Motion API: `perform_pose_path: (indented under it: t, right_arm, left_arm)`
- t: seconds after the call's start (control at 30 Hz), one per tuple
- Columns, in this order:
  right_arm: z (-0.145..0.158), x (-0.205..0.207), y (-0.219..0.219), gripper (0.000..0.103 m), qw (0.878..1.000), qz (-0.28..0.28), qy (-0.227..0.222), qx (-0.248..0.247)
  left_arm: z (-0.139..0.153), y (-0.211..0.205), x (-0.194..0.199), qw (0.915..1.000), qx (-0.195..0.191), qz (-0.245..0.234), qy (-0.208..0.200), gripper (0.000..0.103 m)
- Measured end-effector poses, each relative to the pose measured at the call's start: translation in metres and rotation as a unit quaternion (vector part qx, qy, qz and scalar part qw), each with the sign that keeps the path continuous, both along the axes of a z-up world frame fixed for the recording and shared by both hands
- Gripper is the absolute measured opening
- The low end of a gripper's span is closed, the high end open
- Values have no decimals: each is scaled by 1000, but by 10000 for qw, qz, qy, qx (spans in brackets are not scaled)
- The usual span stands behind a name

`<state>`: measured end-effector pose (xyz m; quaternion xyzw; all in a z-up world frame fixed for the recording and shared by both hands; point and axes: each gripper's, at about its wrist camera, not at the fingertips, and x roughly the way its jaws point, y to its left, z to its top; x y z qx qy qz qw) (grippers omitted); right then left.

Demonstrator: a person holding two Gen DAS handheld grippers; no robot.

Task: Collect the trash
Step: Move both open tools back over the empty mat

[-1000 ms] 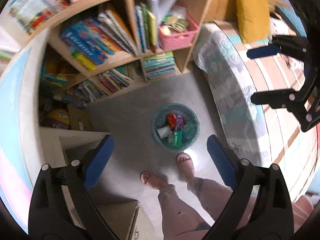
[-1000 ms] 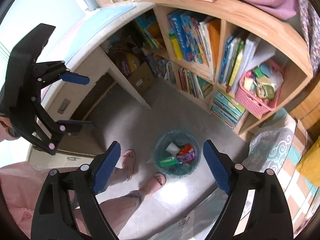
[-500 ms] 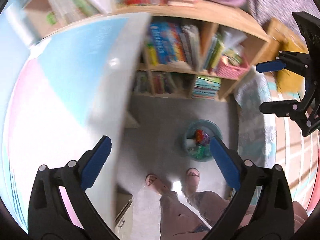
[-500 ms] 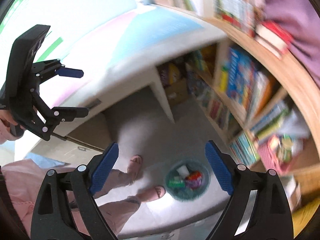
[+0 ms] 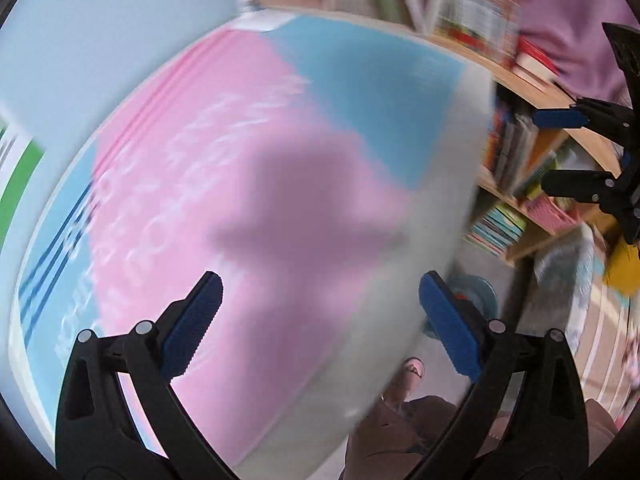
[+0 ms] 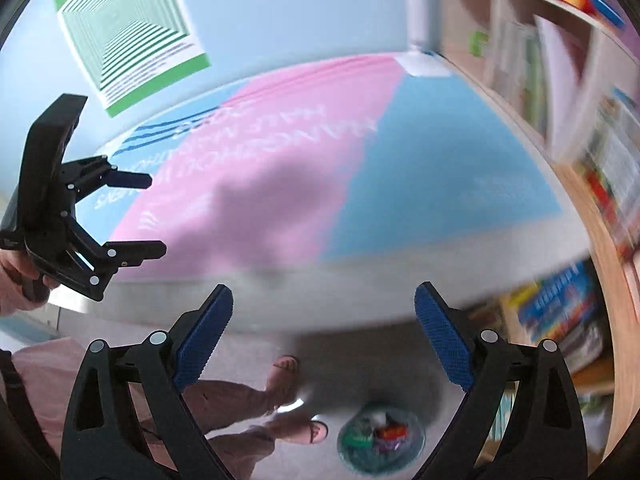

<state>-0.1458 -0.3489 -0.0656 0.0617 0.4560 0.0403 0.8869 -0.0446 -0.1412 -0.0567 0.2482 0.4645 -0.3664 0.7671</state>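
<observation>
Nearest the lenses, the right gripper (image 6: 322, 332) had its jaws wide with nothing between them, having just been opening further, and the left gripper (image 5: 320, 320) stood just as wide and just as empty. Below the right one, down on the grey floor beside the person's sandalled foot (image 6: 318, 430), sat the waste bin (image 6: 380, 440), already holding green, red and white wrappers; that's where the collected trash was. Beyond the fingers spread the desk (image 6: 360, 280), topped by a pink-and-blue mat (image 6: 440, 152), and no litter showed on it in either blurred view. The sensible play, by my reading, was to slow the sweep so the picture sharpened, scan the desktop for leftovers, and keep both jaws wide until one lined up. The mat's white lettering appeared upside down and smeared; nothing could be read with confidence. Farthest off, a green-striped poster (image 6: 128, 32) hung on the wall and a bookshelf (image 6: 580, 120) stood at the right, titles illegible.
</observation>
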Motion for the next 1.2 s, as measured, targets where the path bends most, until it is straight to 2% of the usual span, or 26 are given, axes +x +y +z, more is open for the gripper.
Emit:
perform_pose_path:
  t: [0.2,0.47,0.67,0.83,1.0,1.13,1.2]
  right_arm:
    - [3,65,47,92,9979,642,-34,-44]
    - [1,131,96,92,9929,1184,-16,91]
    - [-3,162,128,92,9884,1516,87,104]
    - [-4,181,142,92,9848,1726,188,87]
    - [-5,198,152,92,9797,1986,275,24]
    - [-5,207,158,92,9742,2218,396,-99]
    - [-3,210,160,92,9715,2338,383,-113]
  left_arm:
    - [-4,60,44,9957,-81,924,70,96]
    - [-12,130,83,9798,-73,1982,249,96]
    - [-7,163,93,9680,-158,2495,217,96]
    - [-6,175,94,9583,-135,2847,201,96]
    - [-2,182,91,9442,-192,3285,132,96]
    - [4,188,87,9246,-307,3797,98,96]
    - [7,189,86,9173,-388,3961,109,96]
